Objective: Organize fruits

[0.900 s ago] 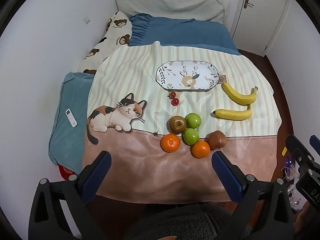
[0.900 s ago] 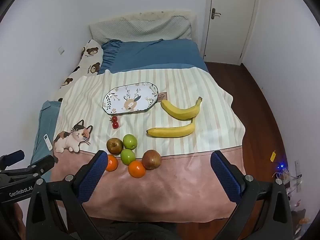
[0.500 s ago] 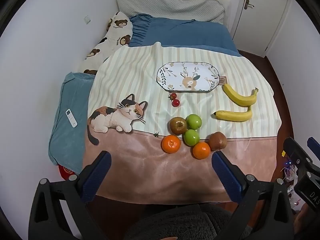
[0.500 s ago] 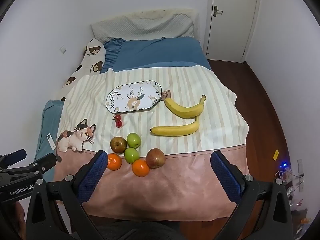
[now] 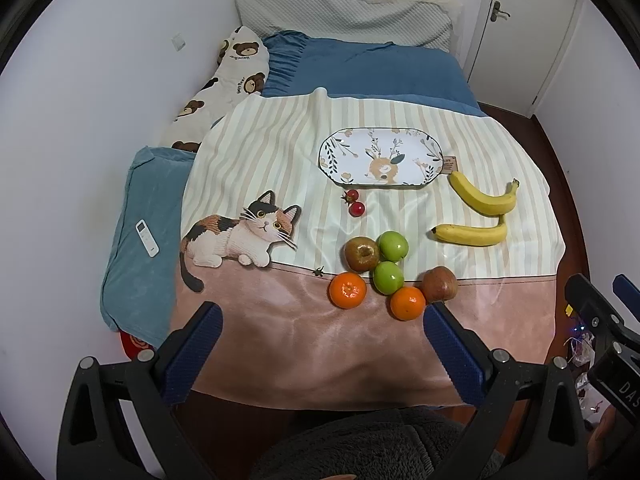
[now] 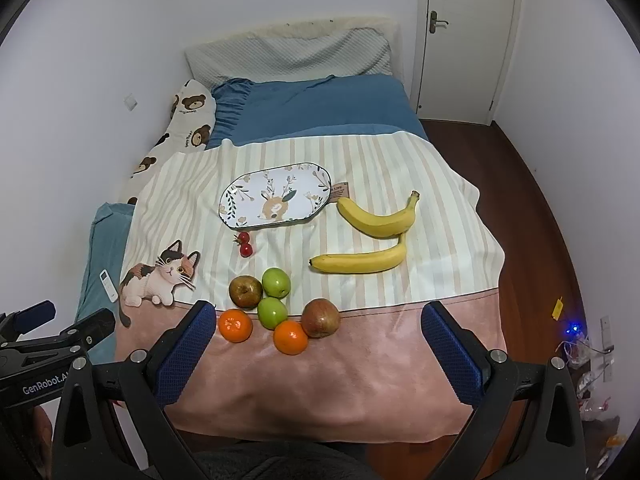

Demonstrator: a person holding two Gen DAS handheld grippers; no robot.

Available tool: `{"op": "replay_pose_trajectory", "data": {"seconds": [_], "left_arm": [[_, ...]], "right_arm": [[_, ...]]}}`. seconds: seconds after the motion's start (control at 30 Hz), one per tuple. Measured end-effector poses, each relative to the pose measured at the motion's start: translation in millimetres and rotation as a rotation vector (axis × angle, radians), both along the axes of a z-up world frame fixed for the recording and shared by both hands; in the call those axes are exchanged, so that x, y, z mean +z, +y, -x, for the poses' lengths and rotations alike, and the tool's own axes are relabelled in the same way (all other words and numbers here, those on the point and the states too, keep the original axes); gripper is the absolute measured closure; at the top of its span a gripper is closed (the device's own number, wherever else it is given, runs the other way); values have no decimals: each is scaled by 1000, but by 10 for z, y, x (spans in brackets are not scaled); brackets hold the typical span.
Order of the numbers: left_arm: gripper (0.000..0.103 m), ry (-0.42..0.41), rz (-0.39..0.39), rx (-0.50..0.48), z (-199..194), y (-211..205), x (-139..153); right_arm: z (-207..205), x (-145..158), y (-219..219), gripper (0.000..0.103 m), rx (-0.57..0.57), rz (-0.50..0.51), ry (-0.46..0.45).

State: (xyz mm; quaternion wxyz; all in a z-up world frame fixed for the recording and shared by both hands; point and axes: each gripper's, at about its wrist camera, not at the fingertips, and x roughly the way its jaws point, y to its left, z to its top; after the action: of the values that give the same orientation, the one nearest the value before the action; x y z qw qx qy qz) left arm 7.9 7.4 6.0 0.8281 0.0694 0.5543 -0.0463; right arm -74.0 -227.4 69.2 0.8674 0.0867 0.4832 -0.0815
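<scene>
Fruit lies on a striped and pink blanket (image 5: 280, 152) on a bed. A cluster holds two green apples (image 5: 393, 245) (image 6: 276, 282), two brownish-red apples (image 5: 362, 254) (image 6: 321, 317) and two oranges (image 5: 347, 290) (image 6: 291, 337). Two bananas (image 5: 484, 198) (image 6: 376, 220) lie to the right. Two cherry tomatoes (image 5: 354, 202) (image 6: 244, 244) lie below an empty oval floral plate (image 5: 380, 159) (image 6: 276, 196). My left gripper (image 5: 320, 350) and right gripper (image 6: 316, 348) are both open and empty, held above the blanket's near pink edge.
A cat patch (image 5: 240, 236) is on the blanket at the left. A white remote (image 5: 147, 232) lies on a blue pillow. Bear-print and blue bedding lie behind. A wooden floor (image 6: 532, 208) and a door (image 6: 468, 36) are at the right.
Both views have shifted slightly closer to the bed. The fruit and plate have not moved, and both grippers stay open.
</scene>
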Motion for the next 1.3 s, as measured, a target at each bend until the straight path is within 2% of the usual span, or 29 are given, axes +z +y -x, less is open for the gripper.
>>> {"op": "replay_pose_trajectory", "data": {"seconds": [1.3], "left_arm": [[0,-14,3,7,34,58,43]], "right_arm": [[43,81,59,0,-2,-5,-7]]}}
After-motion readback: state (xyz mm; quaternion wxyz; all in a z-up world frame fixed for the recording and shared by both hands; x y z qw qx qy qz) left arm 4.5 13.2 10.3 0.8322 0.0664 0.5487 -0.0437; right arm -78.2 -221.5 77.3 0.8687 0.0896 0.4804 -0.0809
